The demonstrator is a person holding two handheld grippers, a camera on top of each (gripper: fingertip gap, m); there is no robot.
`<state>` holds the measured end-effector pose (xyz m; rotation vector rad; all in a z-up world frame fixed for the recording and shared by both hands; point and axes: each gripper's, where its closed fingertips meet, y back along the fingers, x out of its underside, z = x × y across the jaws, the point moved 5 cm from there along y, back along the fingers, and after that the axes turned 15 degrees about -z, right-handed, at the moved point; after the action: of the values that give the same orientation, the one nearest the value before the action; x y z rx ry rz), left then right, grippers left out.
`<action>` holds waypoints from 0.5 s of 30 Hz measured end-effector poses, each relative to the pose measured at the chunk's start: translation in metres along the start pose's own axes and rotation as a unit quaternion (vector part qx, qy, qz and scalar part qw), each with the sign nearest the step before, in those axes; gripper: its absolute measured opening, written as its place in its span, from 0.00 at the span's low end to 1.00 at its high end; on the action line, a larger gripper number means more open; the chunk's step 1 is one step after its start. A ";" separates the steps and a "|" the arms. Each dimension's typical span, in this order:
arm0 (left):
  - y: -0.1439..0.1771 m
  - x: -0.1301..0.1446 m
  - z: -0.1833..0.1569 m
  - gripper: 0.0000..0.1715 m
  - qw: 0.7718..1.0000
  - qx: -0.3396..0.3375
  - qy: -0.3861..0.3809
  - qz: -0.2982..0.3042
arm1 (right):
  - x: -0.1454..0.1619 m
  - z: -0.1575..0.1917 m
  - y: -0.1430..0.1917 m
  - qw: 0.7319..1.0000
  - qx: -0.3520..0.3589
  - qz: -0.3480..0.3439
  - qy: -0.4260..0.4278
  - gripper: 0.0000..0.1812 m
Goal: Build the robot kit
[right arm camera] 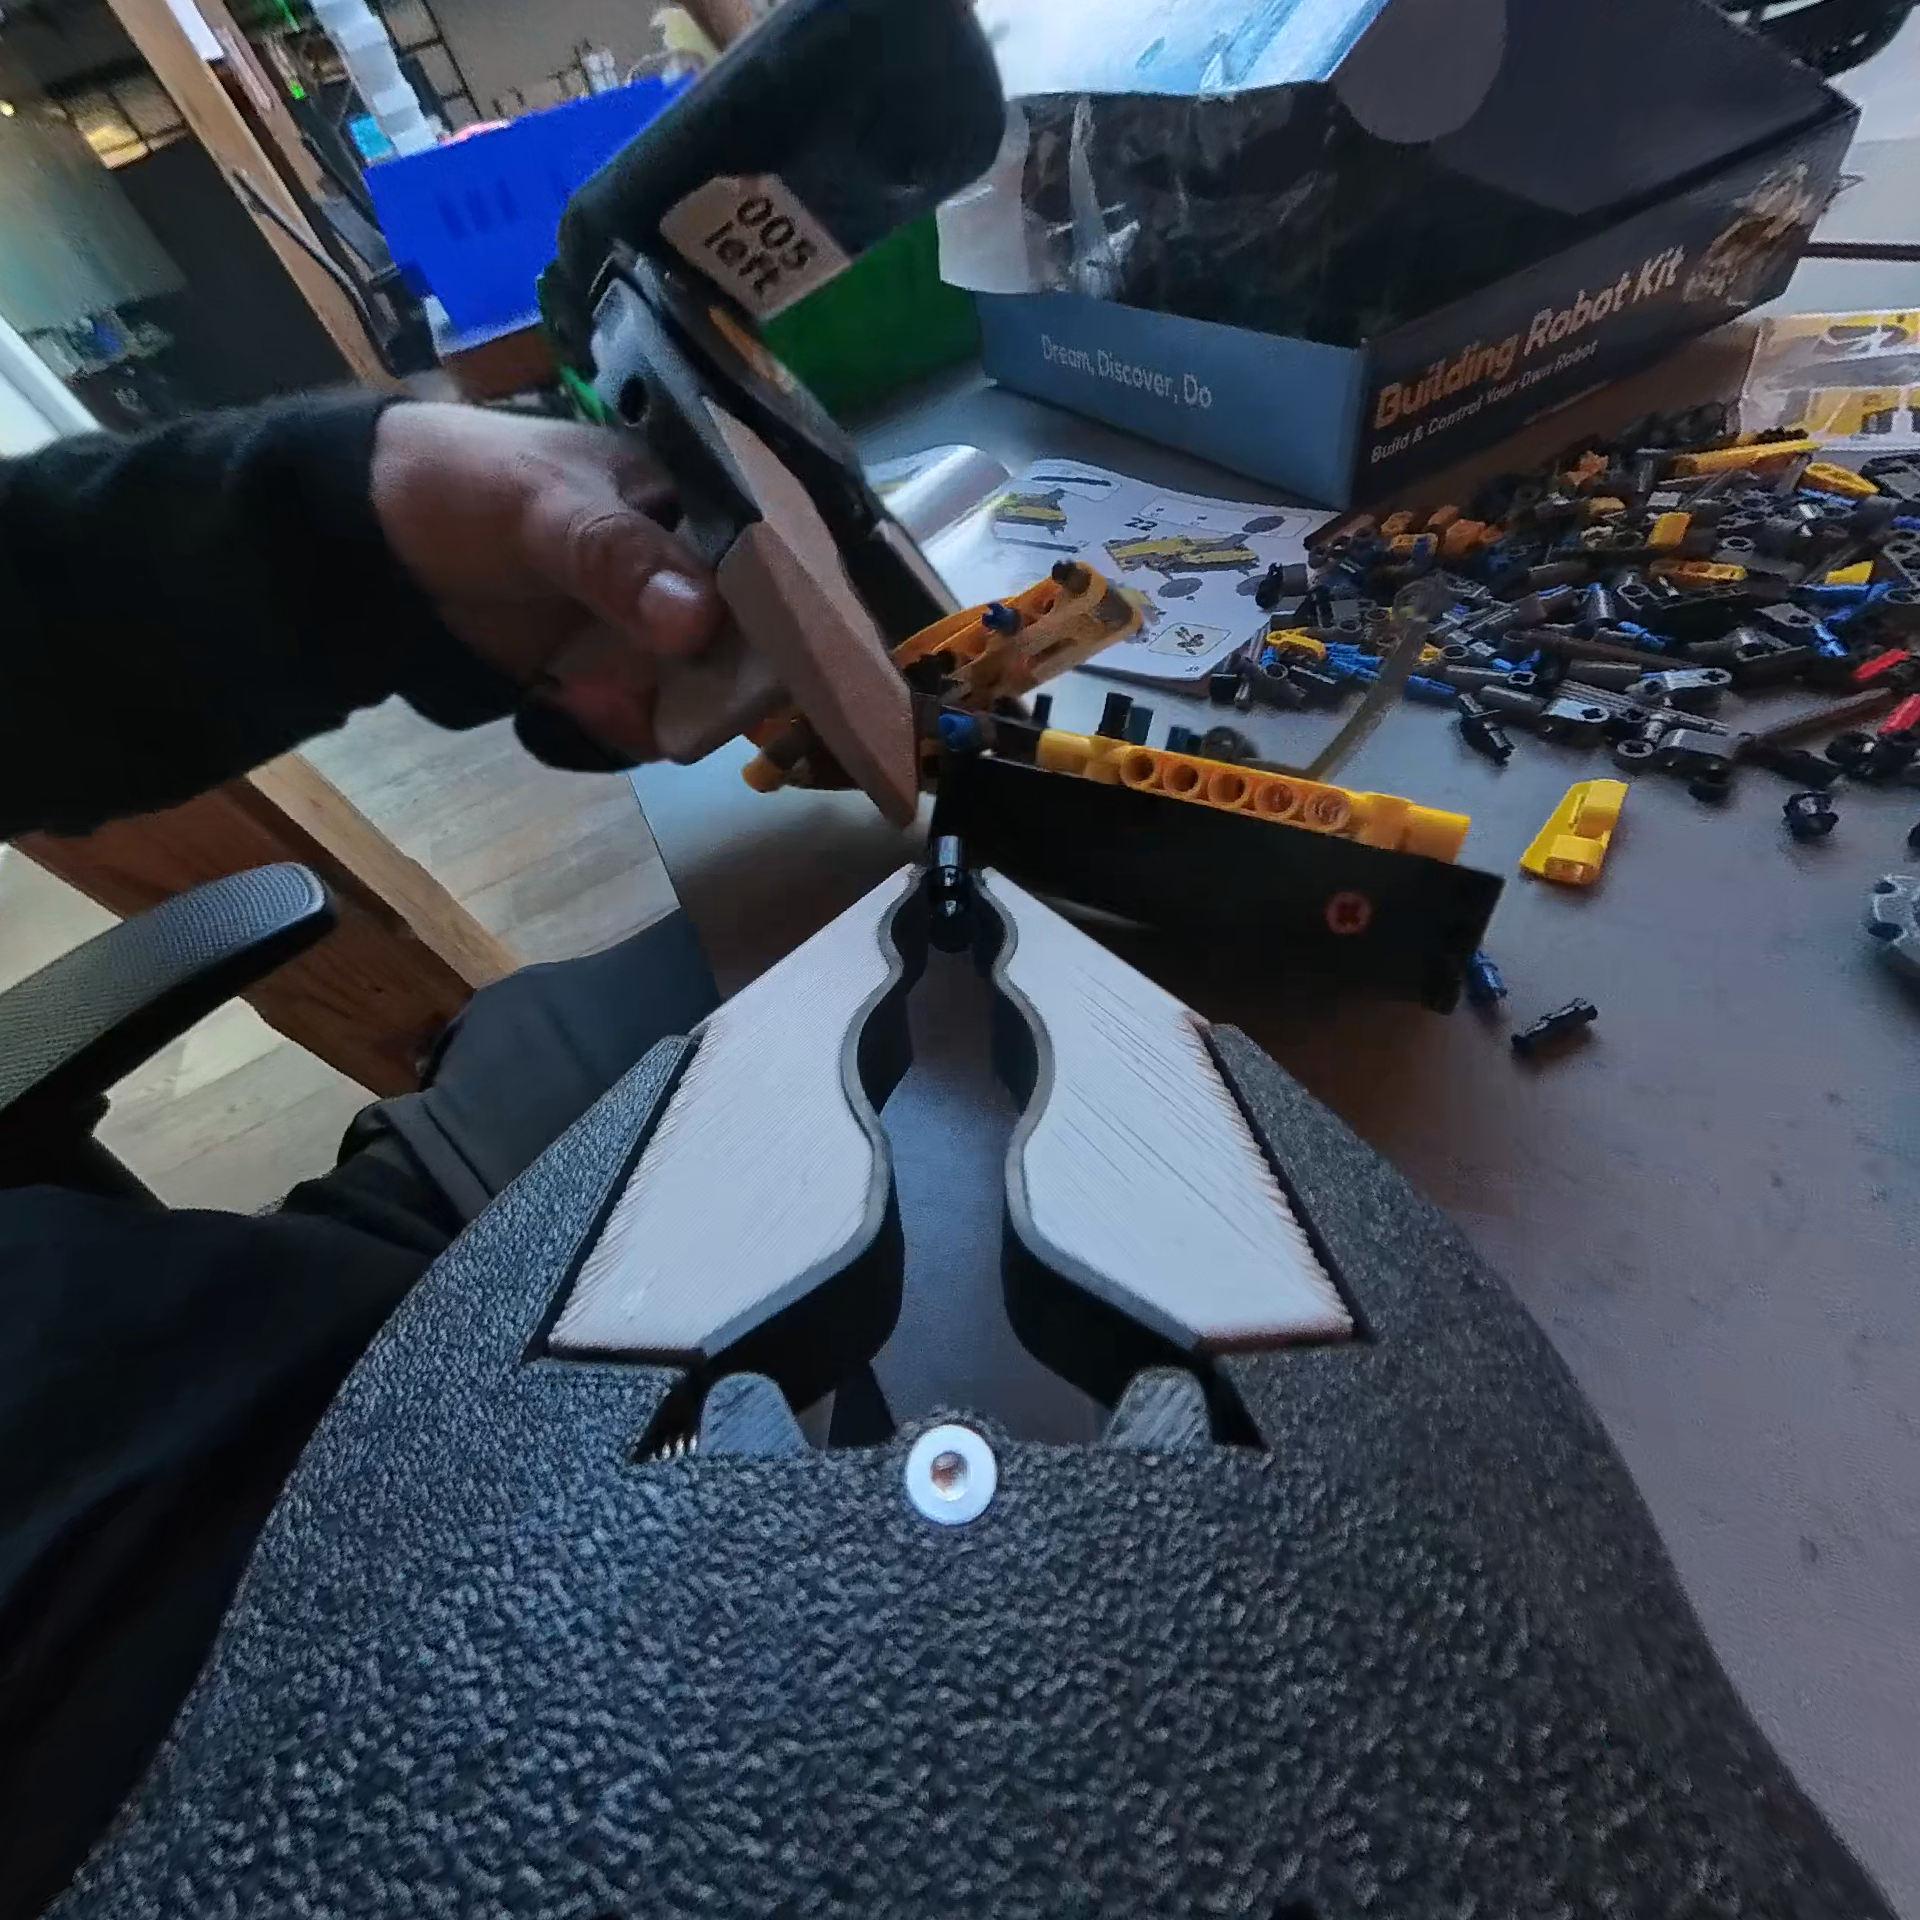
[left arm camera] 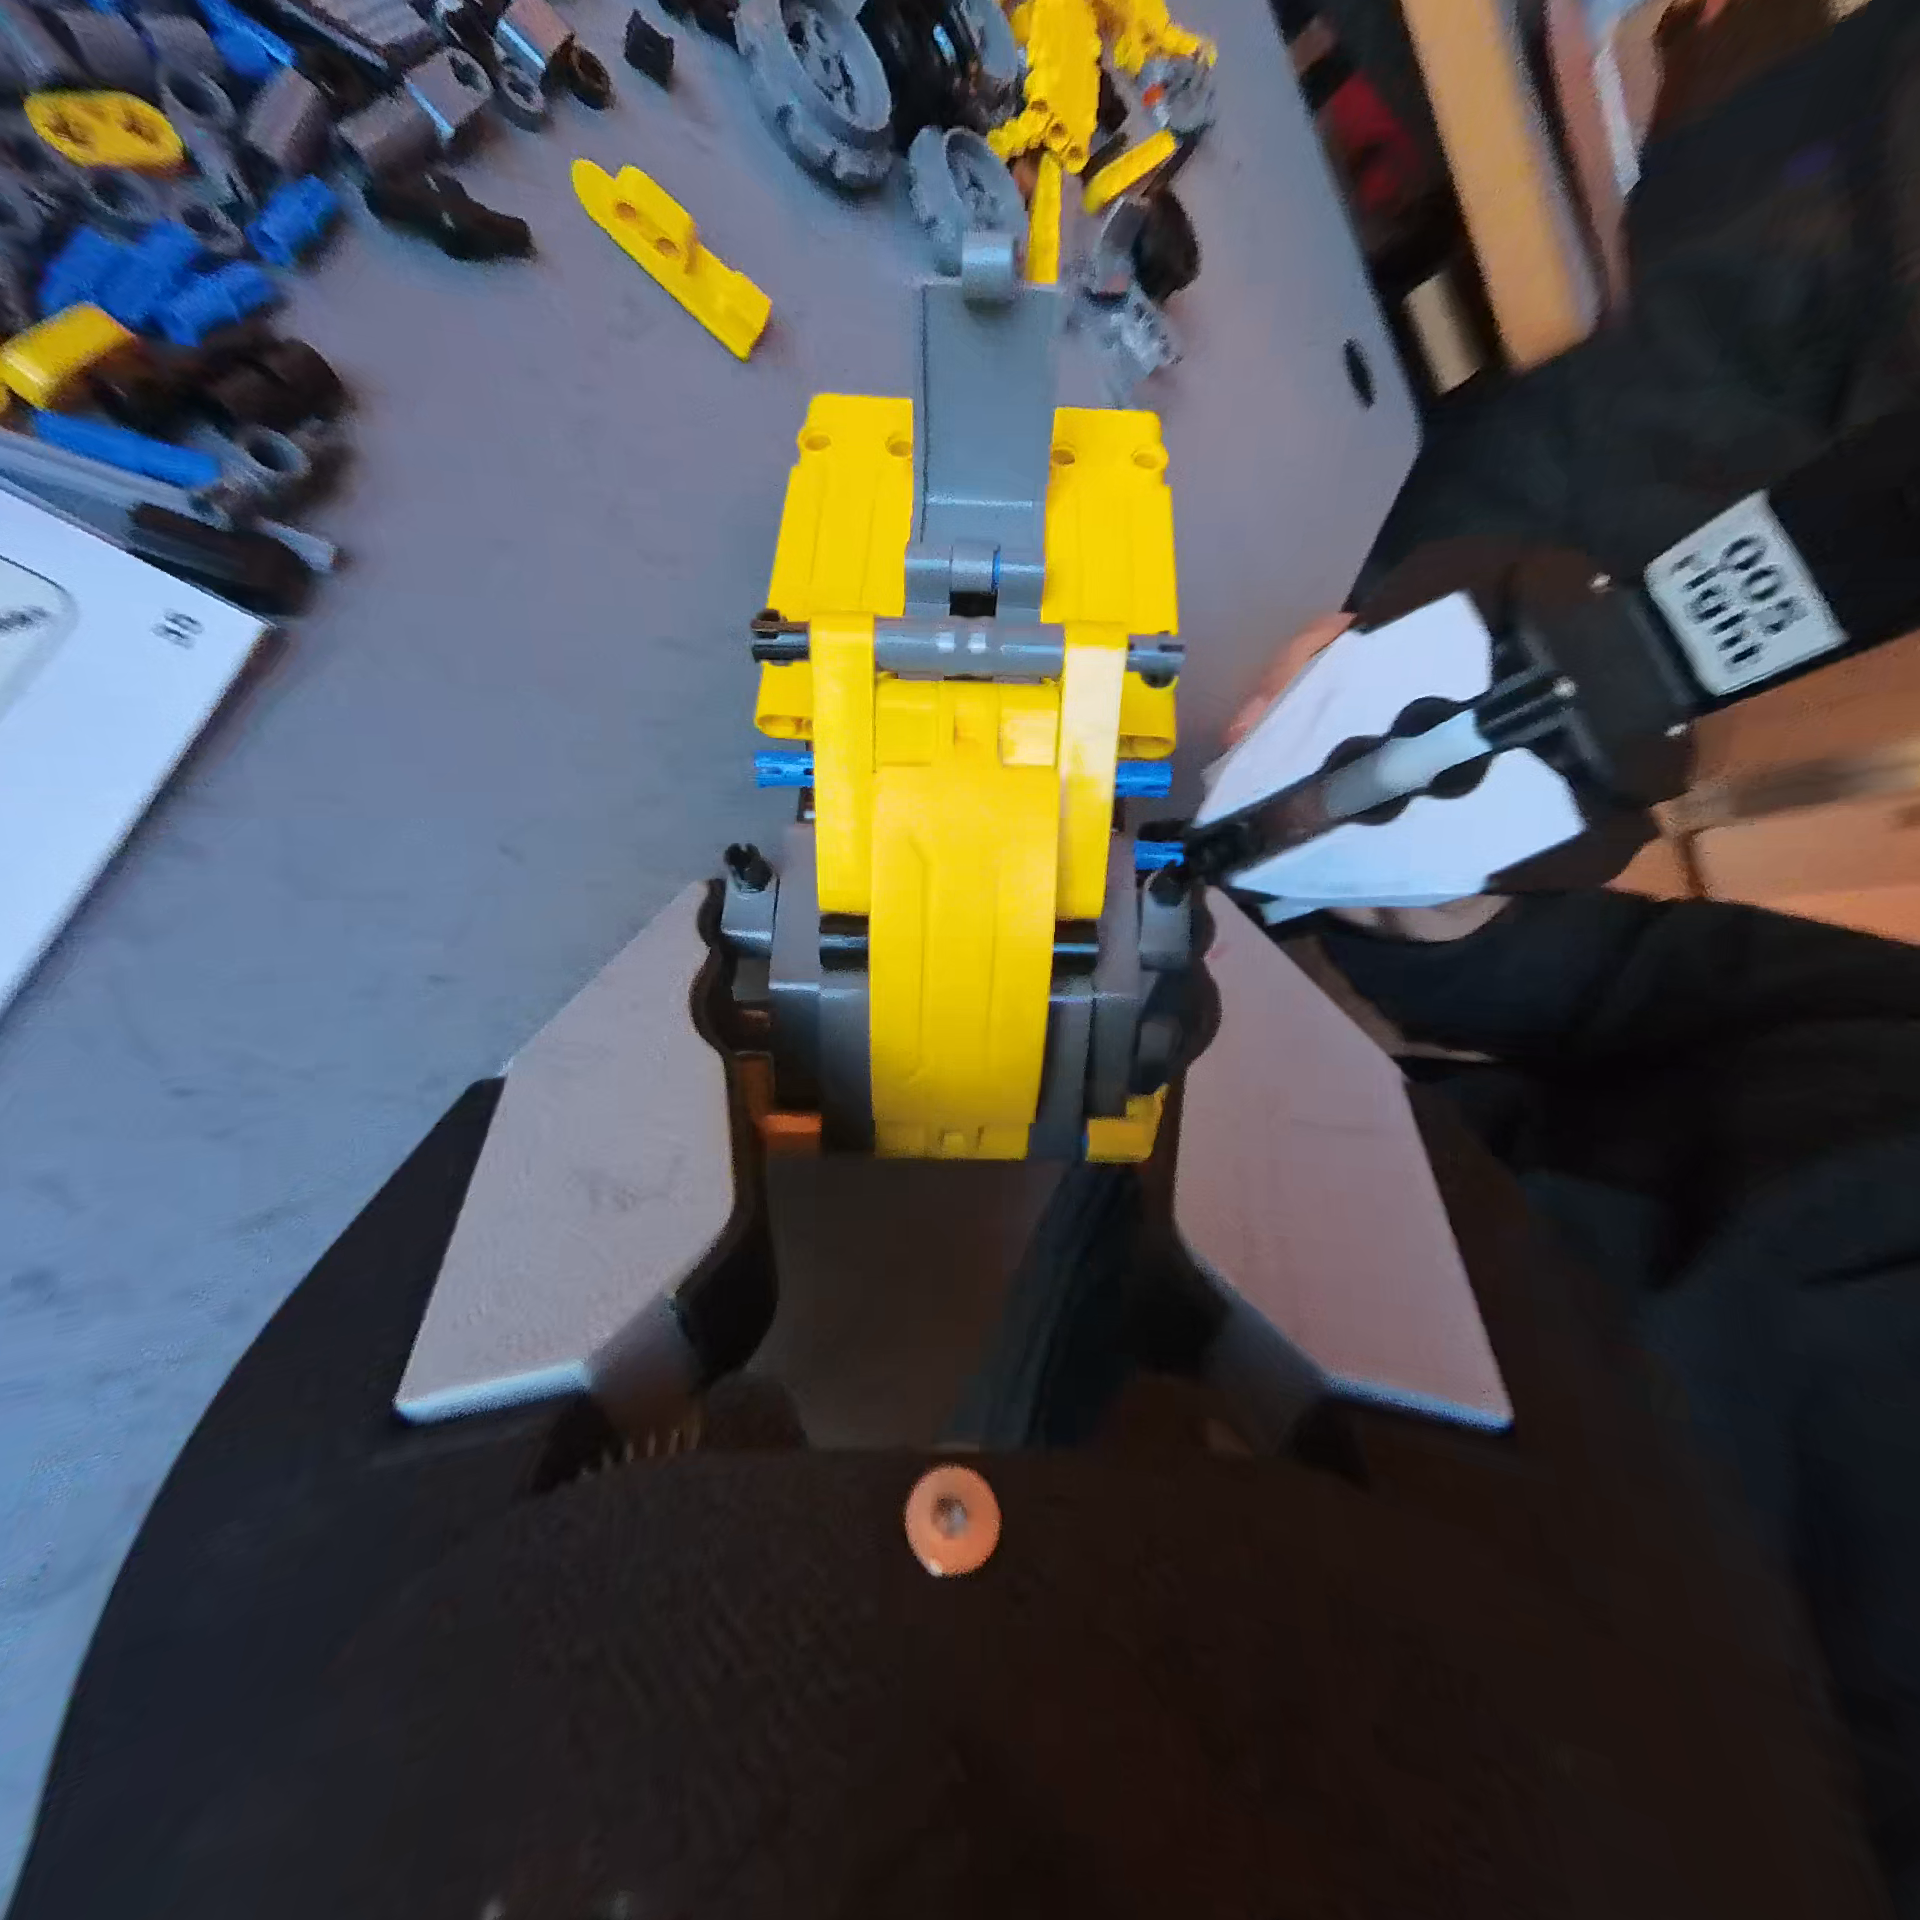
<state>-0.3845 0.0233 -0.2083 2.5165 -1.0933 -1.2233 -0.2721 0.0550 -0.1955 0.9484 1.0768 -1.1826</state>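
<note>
My left gripper (left arm camera: 951,935) is shut on a yellow and grey brick-built model (left arm camera: 961,790) and holds it at its near end above the grey table (left arm camera: 499,727). The model also shows in the right wrist view (right arm camera: 1226,821), where the left gripper (right arm camera: 894,769) clamps its left end. My right gripper (right arm camera: 948,883) is shut on a small black pin (right arm camera: 945,868), its tip against the model's black side. In the left wrist view the right gripper (left arm camera: 1205,852) comes in from the right and touches the model beside a blue pin (left arm camera: 1153,854).
Loose blue, black, grey and yellow parts (left arm camera: 208,239) and wheels (left arm camera: 831,73) lie at the table's far side. An instruction booklet (right arm camera: 1132,561), an open dark kit box (right arm camera: 1455,291) and a parts pile (right arm camera: 1621,623) are behind the model. A chair armrest (right arm camera: 156,956) is at the left.
</note>
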 end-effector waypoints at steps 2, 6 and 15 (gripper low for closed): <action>-0.002 0.004 -0.005 0.49 0.999 0.025 0.034 -0.013 | -0.001 -0.001 0.000 1.000 -0.004 0.005 -0.008 0.04; -0.002 0.008 -0.010 0.48 0.984 0.082 0.151 -0.046 | -0.008 -0.003 -0.002 1.000 -0.008 0.017 -0.008 0.04; 0.009 0.011 -0.002 0.46 0.990 0.061 0.100 -0.074 | -0.008 -0.008 -0.016 0.997 -0.016 0.073 0.029 0.04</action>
<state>-0.3836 0.0090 -0.2107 2.7835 -0.9777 -0.9352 -0.2892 0.0627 -0.1894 1.0236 1.0512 -1.0207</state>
